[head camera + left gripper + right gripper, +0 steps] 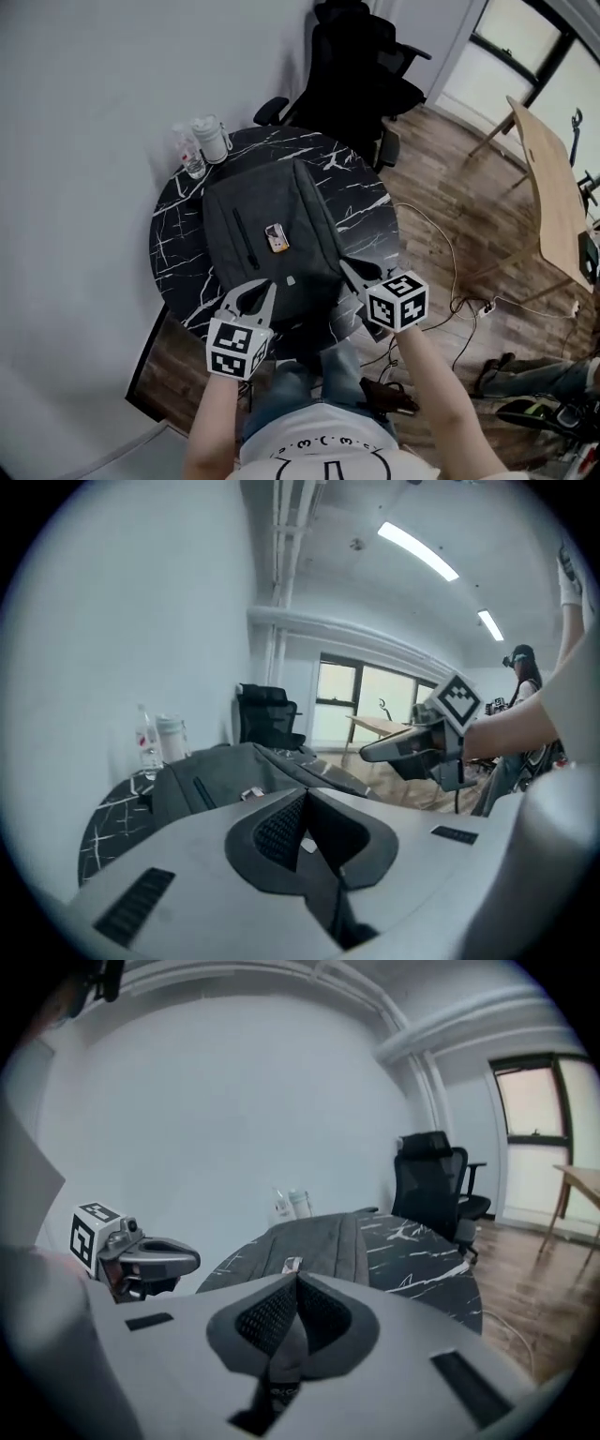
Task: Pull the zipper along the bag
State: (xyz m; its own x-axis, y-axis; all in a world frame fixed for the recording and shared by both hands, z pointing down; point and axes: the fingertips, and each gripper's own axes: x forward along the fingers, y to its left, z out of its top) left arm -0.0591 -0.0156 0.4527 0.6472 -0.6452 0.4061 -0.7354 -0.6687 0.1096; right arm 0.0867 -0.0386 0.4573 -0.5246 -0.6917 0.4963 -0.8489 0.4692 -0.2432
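Head view: the bag [272,234] is lying flat, reachable. Left tongs [265,287] and right tongs [349,270] are flanking its near end, shut, empty

Head view: above the table [178,234], looking steeply down.
Gripper views: low at the table's near edge, facing across it.
Shared: bag [272,202].

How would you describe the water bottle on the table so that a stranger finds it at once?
Find the round black marble table with the dark grey backpack on it. Two containers stand at its far left edge; the water bottle is the slim, clear one, beside the wider whitish cup.
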